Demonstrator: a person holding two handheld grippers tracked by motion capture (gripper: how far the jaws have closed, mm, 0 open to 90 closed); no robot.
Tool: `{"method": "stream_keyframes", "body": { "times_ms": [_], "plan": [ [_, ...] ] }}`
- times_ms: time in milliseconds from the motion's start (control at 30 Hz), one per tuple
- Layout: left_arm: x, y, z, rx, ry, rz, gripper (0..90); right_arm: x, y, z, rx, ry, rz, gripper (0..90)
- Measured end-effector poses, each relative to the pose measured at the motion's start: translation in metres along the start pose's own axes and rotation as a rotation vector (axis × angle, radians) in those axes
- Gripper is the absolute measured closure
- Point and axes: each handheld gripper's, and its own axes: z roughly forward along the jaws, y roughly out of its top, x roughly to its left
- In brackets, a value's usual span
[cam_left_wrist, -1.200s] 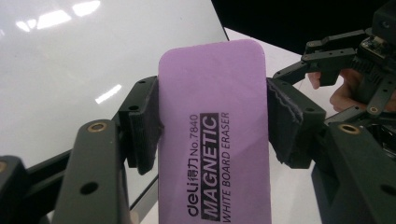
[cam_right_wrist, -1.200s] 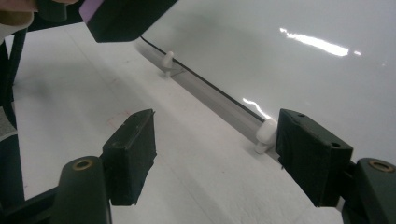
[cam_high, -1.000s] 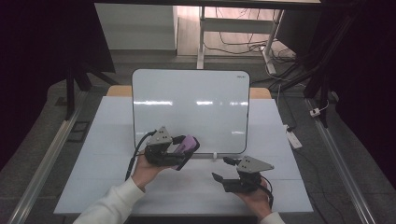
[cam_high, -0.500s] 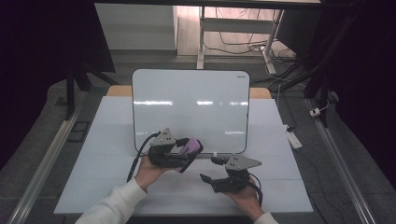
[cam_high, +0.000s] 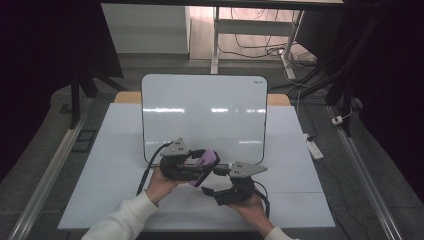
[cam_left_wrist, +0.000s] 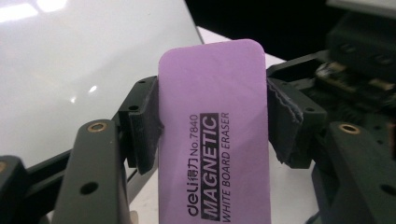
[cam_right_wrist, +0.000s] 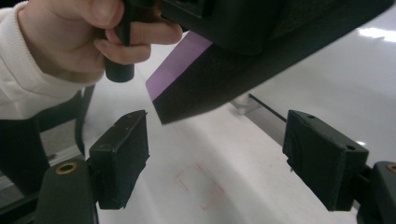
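On the left, my left gripper (cam_high: 202, 167) has its fingers (cam_left_wrist: 142, 123) about half open and clamped on the long edges of the flat purple rectangular whiteboard eraser with rounded corners (cam_left_wrist: 215, 135). It is held off the white table (cam_high: 100, 165), just in front of the lower edge of the leaning glossy white board (cam_high: 205, 112). The left gripper view shows what the high view cannot: black print on the purple face, reading "deli No.7840 MAGNETIC WHITE BOARD ERASER". The right gripper view shows the eraser's underside, a thick black felt layer, with my left hand (cam_right_wrist: 70, 42) behind it and faint red marks on the table below. To the right, my right gripper (cam_high: 212, 182) has just been opening; its fingers (cam_right_wrist: 121, 156) stand wide with nothing between them, close under the eraser's free end without touching it.
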Motion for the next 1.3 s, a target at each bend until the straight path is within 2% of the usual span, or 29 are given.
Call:
{"method": "stream_keyframes", "body": {
  "times_ms": [267, 367, 500, 633, 733, 867, 1033, 1167, 1267, 1300],
  "plan": [
    [-0.003, 0.0, -0.001, -0.025, -0.084, -0.001, 40.1, -0.007, 0.005, 0.011, -0.031, 0.097, 0.038, 21.6],
    [-0.003, 0.001, -0.001, -0.033, -0.109, -0.004, 40.0, -0.011, 0.006, 0.013, -0.054, 0.156, 0.069, 22.2],
    [-0.001, 0.001, -0.001, -0.042, -0.141, -0.016, 40.0, -0.012, 0.006, 0.013, -0.074, 0.207, 0.06, 27.4],
    [0.001, 0.001, -0.003, -0.053, -0.15, -0.026, 39.9, -0.013, 0.007, 0.013, -0.091, 0.224, 0.064, 32.5],
    [0.001, 0.001, -0.004, -0.052, -0.149, -0.018, 39.7, -0.012, 0.007, 0.013, -0.095, 0.224, 0.07, 35.2],
    [-0.001, 0.001, -0.004, -0.052, -0.129, -0.003, 37.5, -0.012, 0.007, 0.012, -0.095, 0.189, 0.076, 38.2],
    [-0.005, 0.002, -0.007, -0.061, -0.063, 0.028, 32.3, -0.013, 0.007, 0.009, -0.097, 0.127, 0.073, 39.8],
    [-0.011, 0.004, -0.017, -0.078, 0.002, 0.063, 28.5, -0.013, 0.007, 0.007, -0.088, 0.047, 0.063, 40.1],
    [-0.017, 0.003, -0.022, -0.078, 0.062, 0.098, 28.5, -0.013, 0.007, 0.006, -0.076, -0.047, 0.059, 40.2],
    [-0.019, 0.003, -0.022, -0.078, 0.069, 0.109, 29.2, -0.012, 0.007, 0.005, -0.072, -0.077, 0.056, 40.2]
  ]
}}
